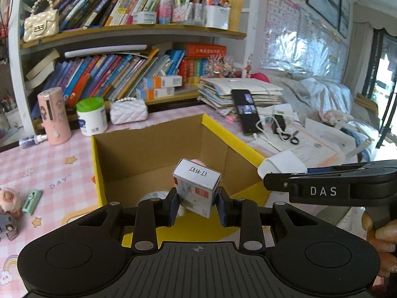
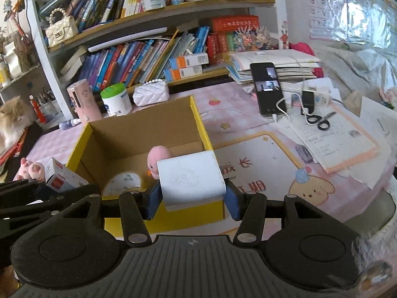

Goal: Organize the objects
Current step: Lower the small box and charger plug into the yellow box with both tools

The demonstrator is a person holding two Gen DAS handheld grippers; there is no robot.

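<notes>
An open yellow cardboard box (image 1: pixel 233 137) stands on the pink desk; it also shows in the right wrist view (image 2: pixel 198 119). My left gripper (image 1: pixel 197 204) is shut on a small staples box (image 1: pixel 197 187) and holds it over the box's opening. The staples box also shows at the left of the right wrist view (image 2: pixel 62 177). My right gripper (image 2: pixel 192 198) is shut on a white rectangular block (image 2: pixel 191 176) above the box's near right corner. Inside the box lie a pink plush toy (image 2: pixel 158 160) and a round white item (image 2: pixel 124 183).
A phone (image 2: pixel 268 89) on a cable, scissors (image 2: pixel 318 120) and papers (image 2: pixel 337 139) lie right of the box. A pink cylinder (image 1: pixel 53 115), a green-lidded tub (image 1: pixel 91 116) and a white purse (image 1: pixel 129 110) stand behind it. A green item (image 1: pixel 31 201) and plush toys (image 1: pixel 8 200) lie left.
</notes>
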